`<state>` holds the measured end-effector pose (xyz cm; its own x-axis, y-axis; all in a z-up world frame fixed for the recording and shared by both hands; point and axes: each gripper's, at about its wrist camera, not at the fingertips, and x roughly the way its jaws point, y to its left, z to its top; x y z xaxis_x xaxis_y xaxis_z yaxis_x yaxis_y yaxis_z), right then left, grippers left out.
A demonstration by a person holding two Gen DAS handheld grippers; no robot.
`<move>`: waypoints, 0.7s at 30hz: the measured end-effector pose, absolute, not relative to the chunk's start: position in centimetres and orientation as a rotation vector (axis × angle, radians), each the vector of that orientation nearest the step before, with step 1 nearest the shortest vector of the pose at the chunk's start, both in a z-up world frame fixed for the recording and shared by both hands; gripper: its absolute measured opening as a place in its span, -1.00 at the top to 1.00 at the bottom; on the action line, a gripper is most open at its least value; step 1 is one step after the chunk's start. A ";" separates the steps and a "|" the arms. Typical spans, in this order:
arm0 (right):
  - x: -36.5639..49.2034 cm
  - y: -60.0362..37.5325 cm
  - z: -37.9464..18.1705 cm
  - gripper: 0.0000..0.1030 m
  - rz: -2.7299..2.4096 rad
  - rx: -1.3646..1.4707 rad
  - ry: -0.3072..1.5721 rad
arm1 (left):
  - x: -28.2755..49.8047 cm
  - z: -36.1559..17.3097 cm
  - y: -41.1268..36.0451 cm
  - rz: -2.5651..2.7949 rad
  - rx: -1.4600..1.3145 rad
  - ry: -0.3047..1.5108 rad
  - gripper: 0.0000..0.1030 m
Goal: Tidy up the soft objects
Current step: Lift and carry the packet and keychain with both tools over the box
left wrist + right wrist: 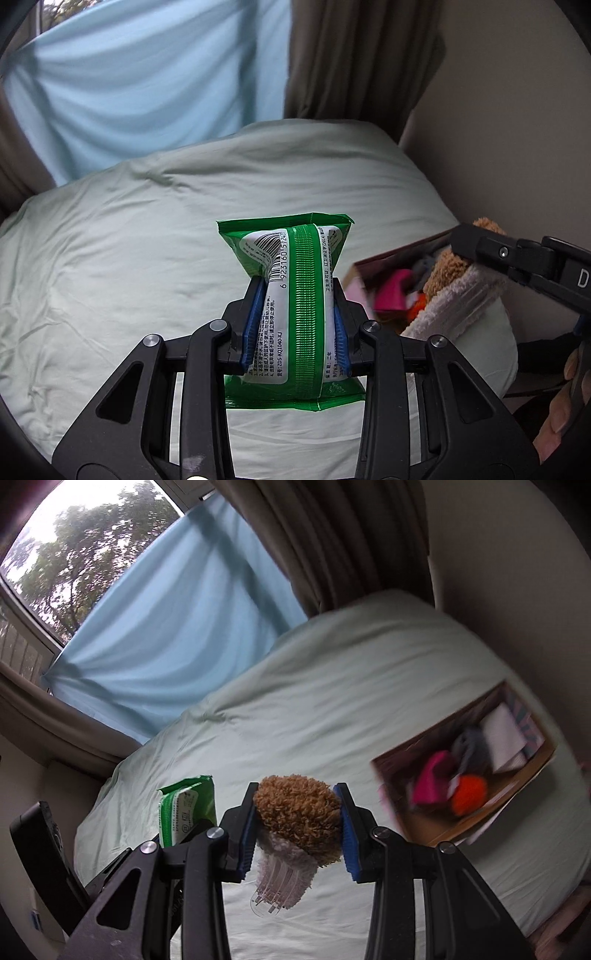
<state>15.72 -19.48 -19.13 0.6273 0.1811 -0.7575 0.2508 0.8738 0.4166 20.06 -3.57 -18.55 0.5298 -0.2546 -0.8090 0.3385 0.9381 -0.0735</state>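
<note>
The left gripper (297, 325) pinches a green wipes pack (295, 295) above the bed (110, 258). Further right, the right gripper (297, 825) clamps a brown plush toy (297, 816), also in the air. The cardboard box (517, 775) of soft things lies at the bed's right edge. This looks like the carrying step; next, each load needs lowering into the box.

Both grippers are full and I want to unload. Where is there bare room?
The pale green bedspread lies bare between the blue curtain and the cardboard box. The box is crowded with soft items, with bare floor only at its near end.
</note>
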 end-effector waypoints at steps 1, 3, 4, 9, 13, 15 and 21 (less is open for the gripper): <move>15.6 -20.5 -19.0 0.31 -0.037 0.517 0.902 | 19.8 -18.5 -4.5 -0.352 0.100 0.947 0.41; 15.5 -22.6 -18.9 0.31 -0.027 0.506 0.904 | 19.4 -18.4 -6.7 -0.348 0.092 0.949 0.41; 15.5 -23.9 -18.9 0.31 -0.023 0.501 0.907 | 19.3 -18.3 -7.7 -0.347 0.089 0.952 0.41; 15.6 -29.9 -19.7 0.31 -0.012 0.498 0.929 | 19.3 -19.4 -13.0 -0.339 0.079 0.981 0.41; 16.4 -34.7 -21.5 0.31 -0.008 0.496 0.959 | 19.6 -21.3 -17.0 -0.317 0.068 1.021 0.41; 17.0 -36.8 -22.5 0.31 -0.009 0.504 0.979 | 19.8 -22.4 -18.8 -0.308 0.070 1.042 0.41; 19.6 -41.7 -26.2 0.31 -0.007 0.526 1.064 | 21.4 -25.8 -22.8 -0.280 0.055 1.115 0.41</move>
<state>19.57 -41.71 -26.22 0.4970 0.2431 -0.8330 0.2541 0.8771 0.4076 21.35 -22.75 -25.77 0.4092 -0.1943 -0.8915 0.2496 0.9636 -0.0955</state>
